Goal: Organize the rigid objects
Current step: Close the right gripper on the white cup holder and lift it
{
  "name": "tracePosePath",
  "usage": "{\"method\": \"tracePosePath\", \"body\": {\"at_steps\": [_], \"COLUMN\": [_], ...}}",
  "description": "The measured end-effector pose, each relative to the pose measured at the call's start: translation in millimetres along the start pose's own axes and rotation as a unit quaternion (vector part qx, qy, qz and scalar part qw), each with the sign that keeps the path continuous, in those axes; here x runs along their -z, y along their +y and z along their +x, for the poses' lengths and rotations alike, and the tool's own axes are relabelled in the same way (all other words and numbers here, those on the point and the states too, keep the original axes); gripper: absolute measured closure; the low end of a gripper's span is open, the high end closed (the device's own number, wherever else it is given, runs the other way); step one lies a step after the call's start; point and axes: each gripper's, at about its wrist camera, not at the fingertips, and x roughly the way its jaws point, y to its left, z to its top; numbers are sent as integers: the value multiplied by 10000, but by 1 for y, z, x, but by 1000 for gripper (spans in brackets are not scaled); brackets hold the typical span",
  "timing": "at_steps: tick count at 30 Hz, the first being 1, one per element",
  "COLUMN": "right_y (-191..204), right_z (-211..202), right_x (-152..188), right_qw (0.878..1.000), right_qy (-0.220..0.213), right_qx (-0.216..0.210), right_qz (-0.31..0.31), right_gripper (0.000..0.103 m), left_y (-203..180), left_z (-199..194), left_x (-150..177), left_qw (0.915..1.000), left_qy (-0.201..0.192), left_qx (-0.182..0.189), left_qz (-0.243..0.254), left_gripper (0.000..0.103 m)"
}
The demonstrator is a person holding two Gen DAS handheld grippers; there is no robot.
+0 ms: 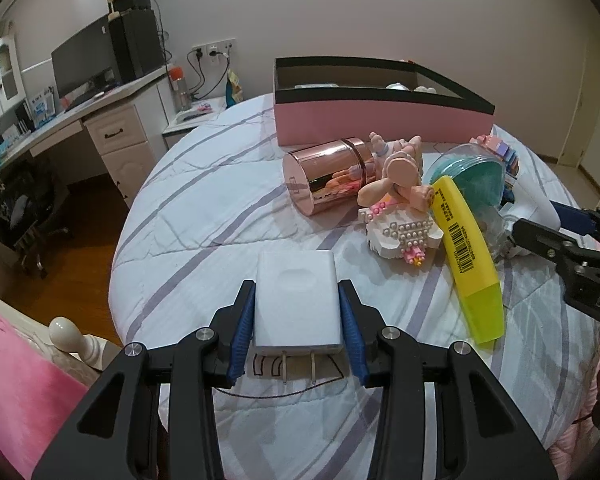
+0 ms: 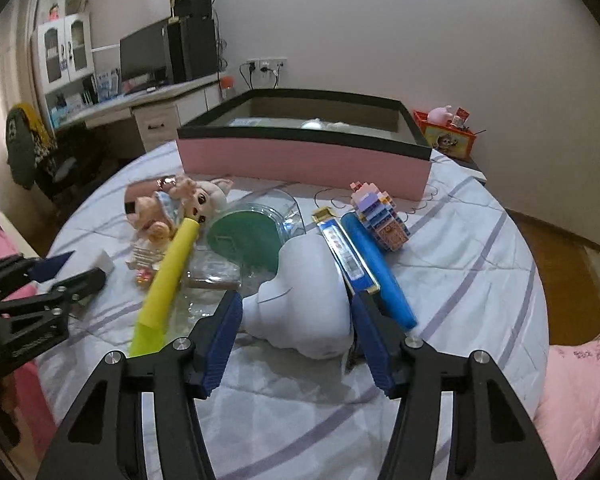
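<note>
Left gripper pinches white charger; right gripper jaws flank white figurine, pink box straight ahead.

Left gripper squeezing a white plug block over the striped bed cover. Ahead: shiny pink can lying down, yellow marker, pink box.

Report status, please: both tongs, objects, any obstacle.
Left tongs shut on white plug adapter. Right tongs around white plastic figure, pad contact unclear. Yellow highlighter and blue tube crowd it.
</note>
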Motion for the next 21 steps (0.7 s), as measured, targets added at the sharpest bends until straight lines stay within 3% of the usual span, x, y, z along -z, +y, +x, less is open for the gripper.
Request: {"method": "tracePosePath", "body": {"at_steps": [10, 11, 21], "right_y": [-16, -17, -22], "right_z": [-2, -6, -17], "right_x": [9, 11, 17], "right_qw": [9980, 9980, 9971], "right_qy": [71, 45, 63], "right_qx": [-541, -537, -603], "right_qz": [329, 327, 457], "right_gripper": [42, 49, 48], "left_y": [1, 1, -1], "left_z": [5, 5, 7], "left_x": [2, 2, 2], "left_qw": [10000, 10000, 10000], "left_qy": [40, 44, 72], "left_qx": [12, 18, -17], "left_qz": [11, 2, 21], "left_gripper": [61, 61, 60]}}
